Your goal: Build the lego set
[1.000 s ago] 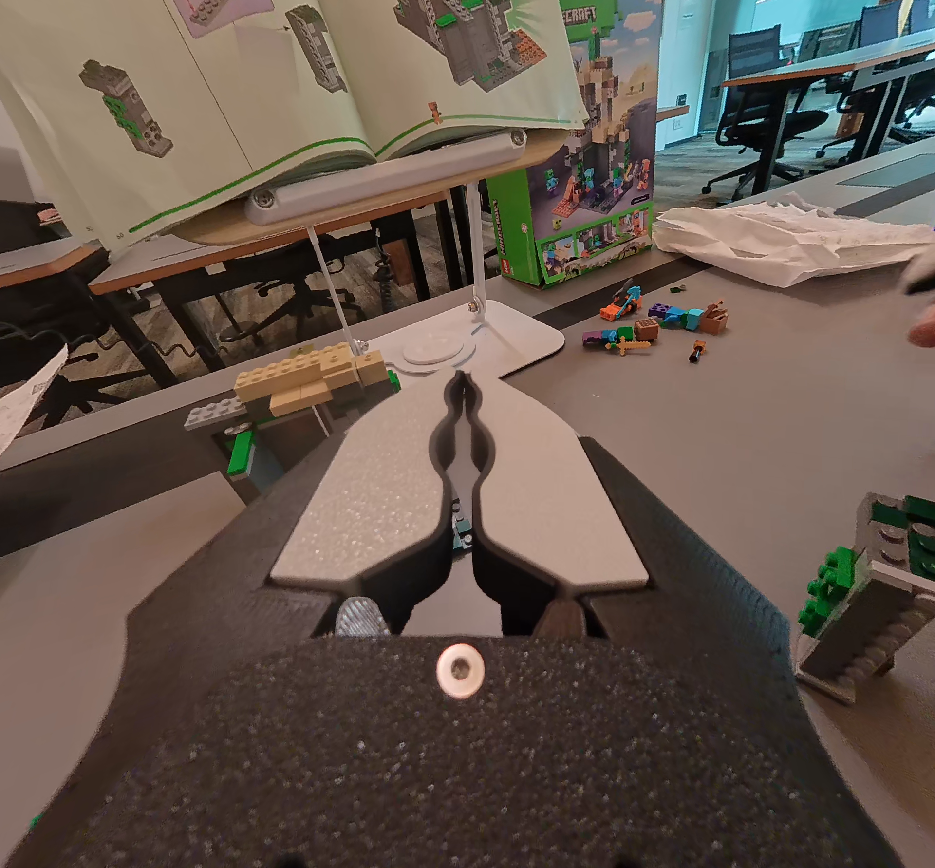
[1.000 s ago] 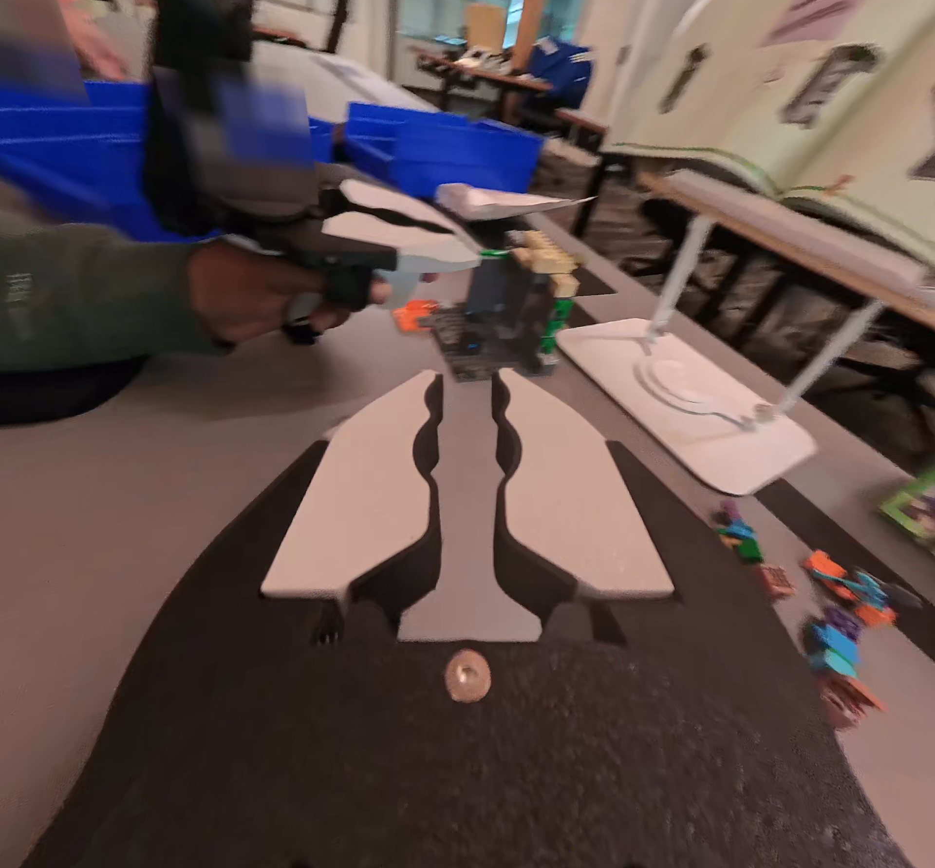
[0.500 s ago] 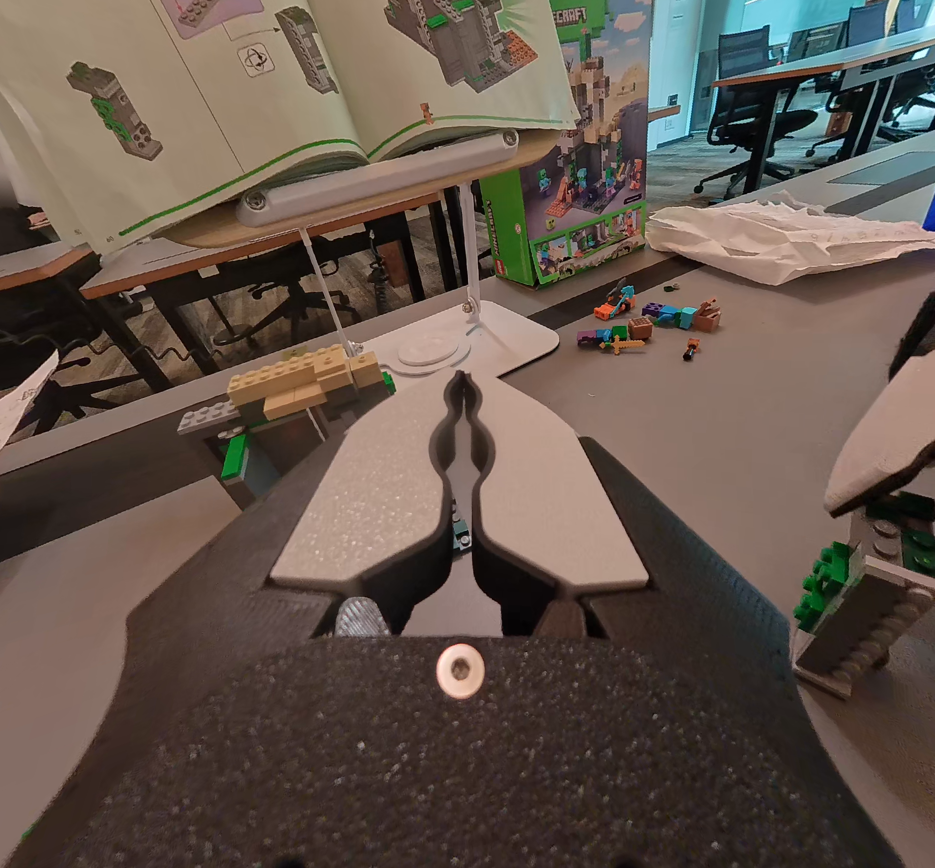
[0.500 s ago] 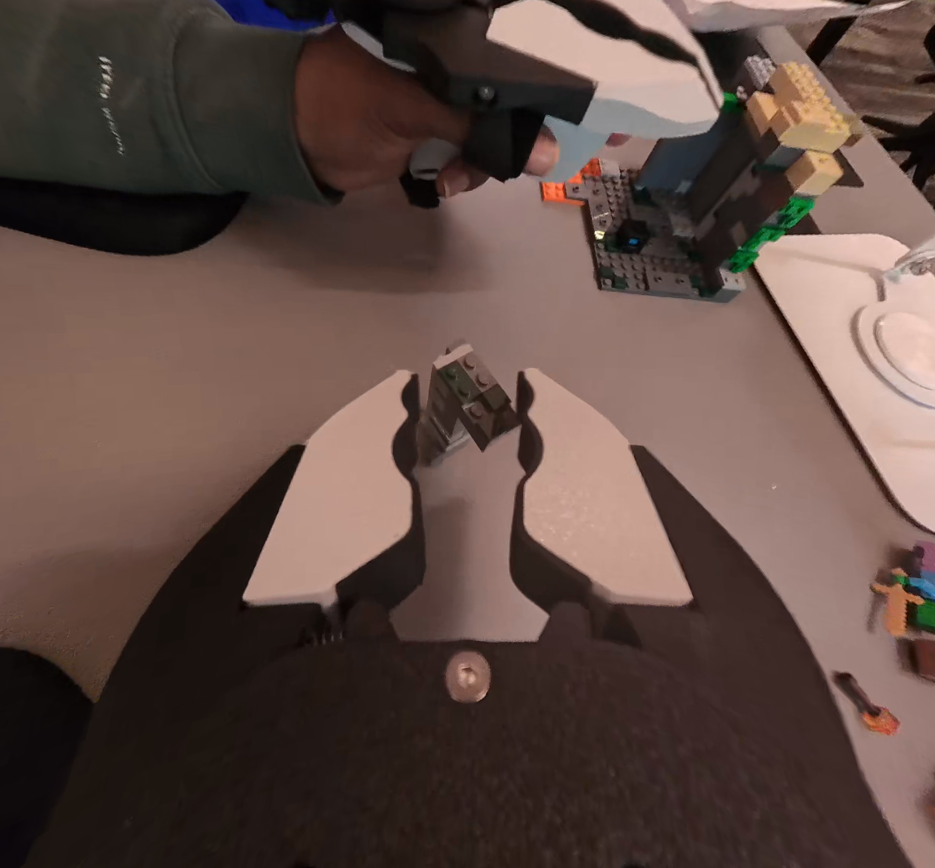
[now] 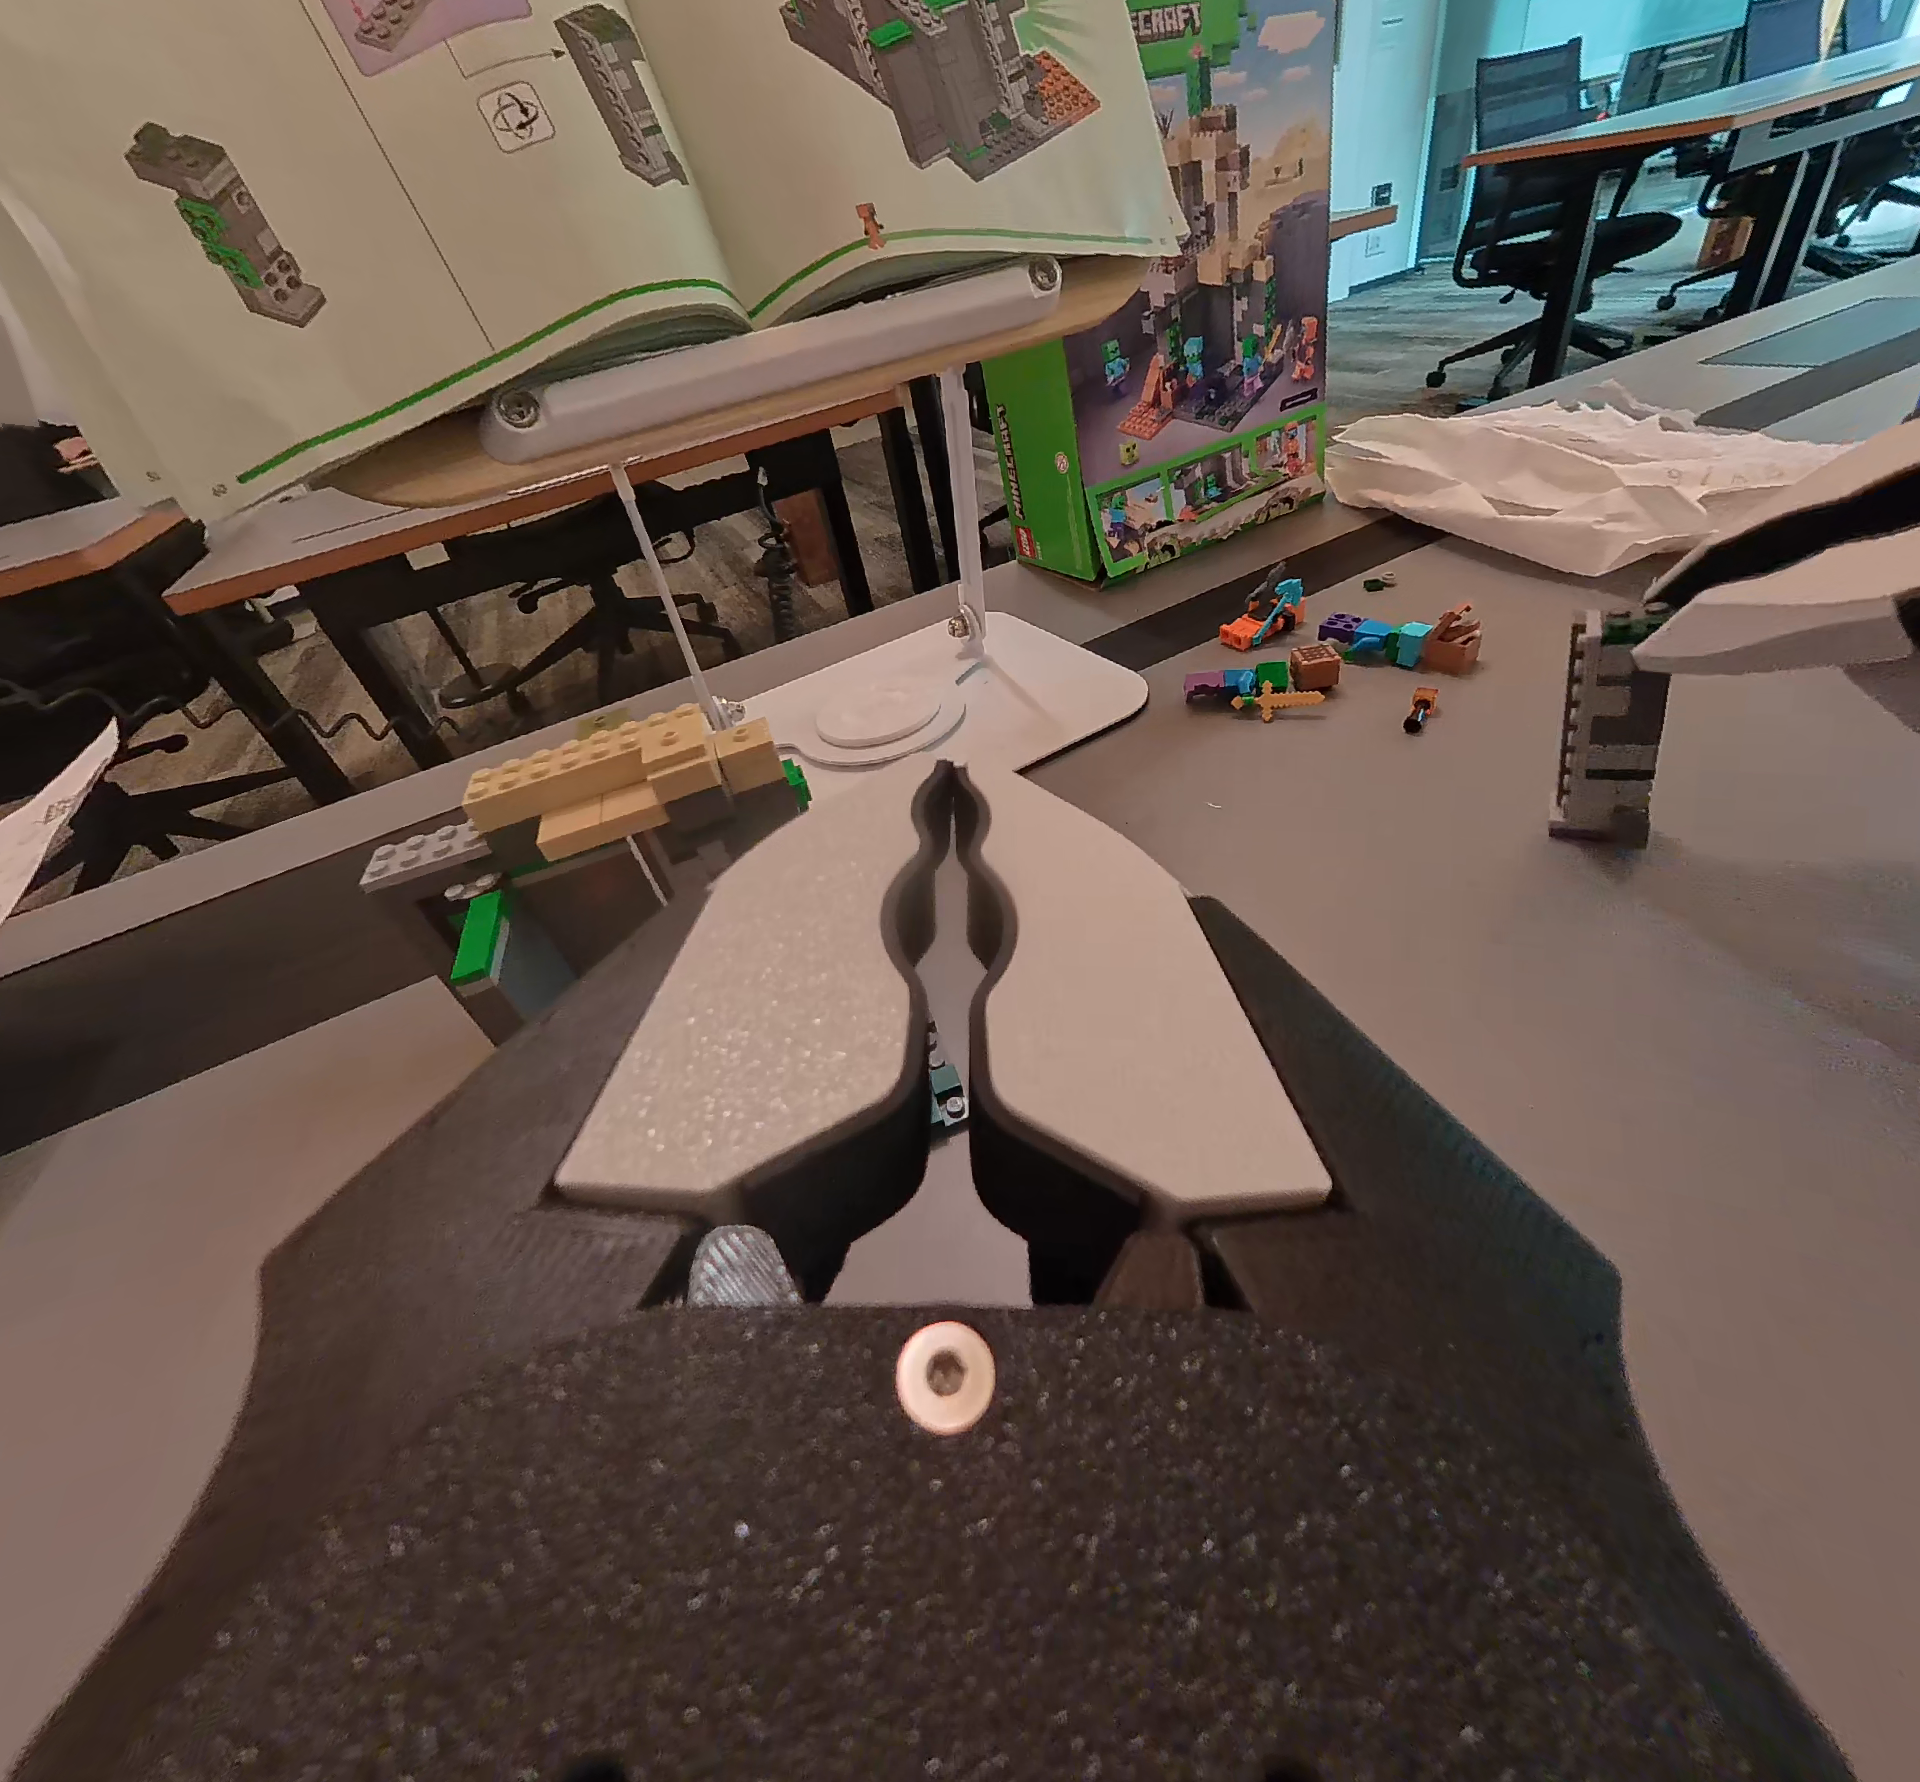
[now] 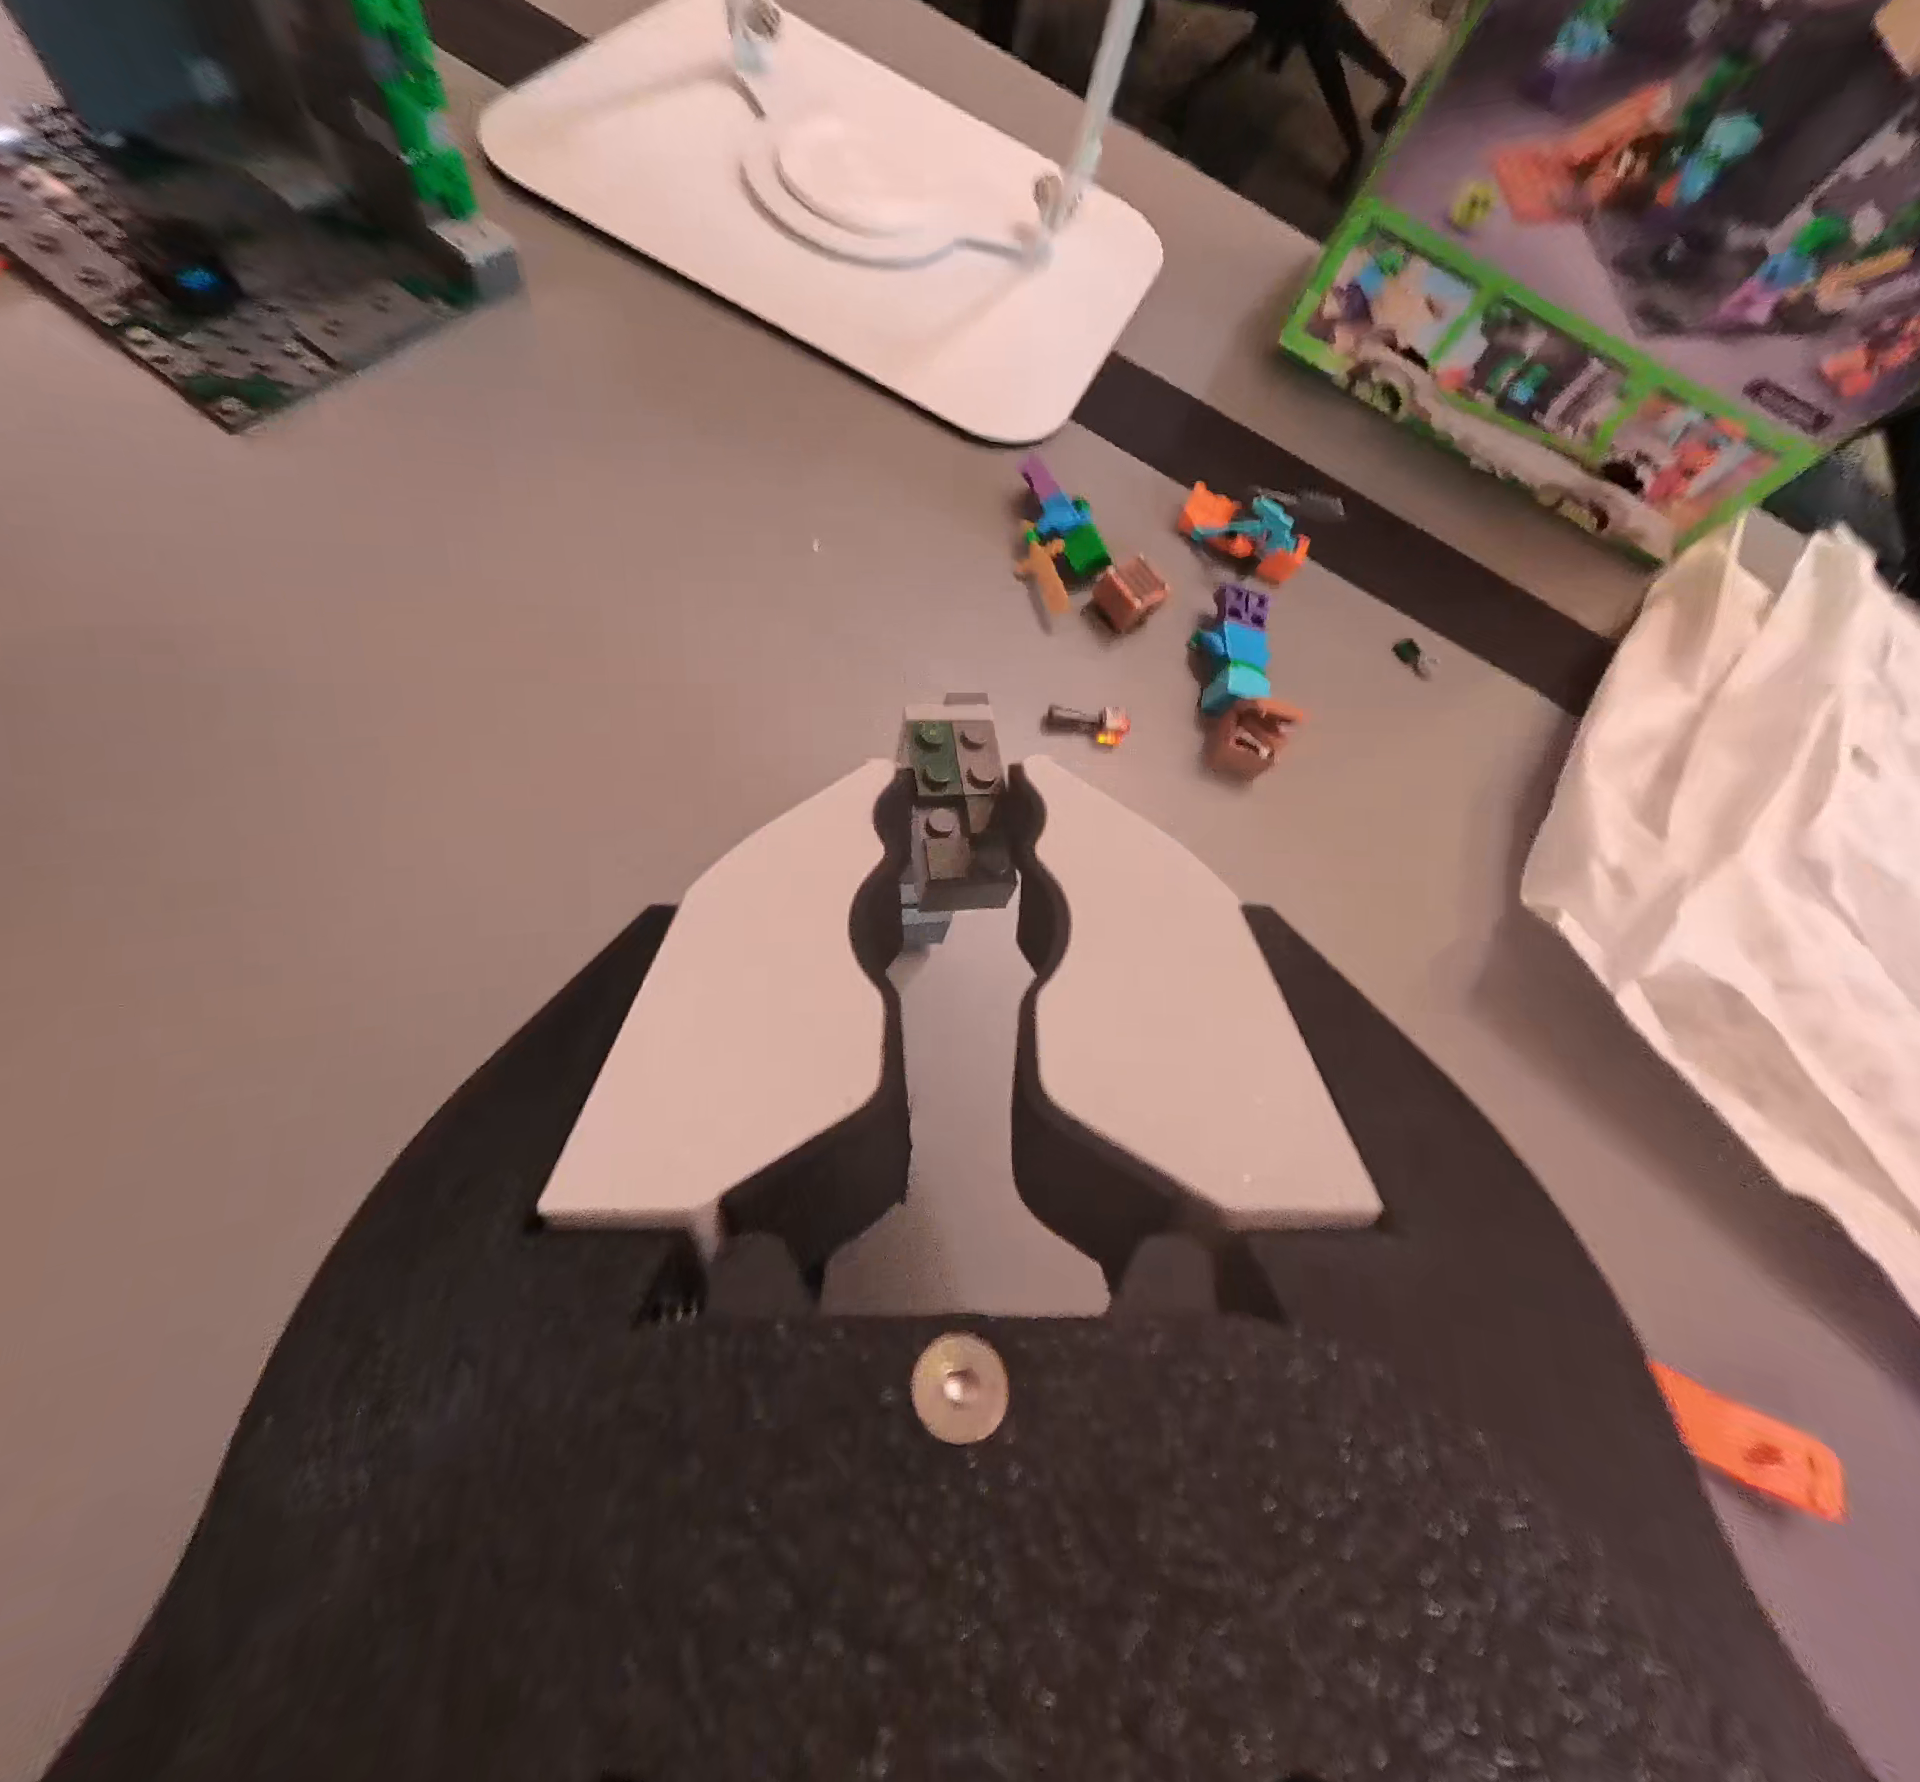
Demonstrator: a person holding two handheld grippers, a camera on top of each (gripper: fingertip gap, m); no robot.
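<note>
Printed wording shows on the green cardboard set box (image 5: pixel 1195 298) and page numbering on the open instruction booklet (image 5: pixel 540 101); content withheld.

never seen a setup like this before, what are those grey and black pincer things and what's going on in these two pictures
Those pincers are hand-held grippers, one in each of a person's hands, each with a camera looking along its two fingers. One picture comes from the left gripper, whose fingers are closed; whether it grips anything is hidden. The other comes from the right gripper, closed on a small grey brick pillar that stands upright on the grey table; the left view shows this pillar from the side.

Also on the table: a partly built brick model, loose coloured pieces and little figures, the set's box, a white paper bag, and an instruction booklet open on a white stand.
</note>
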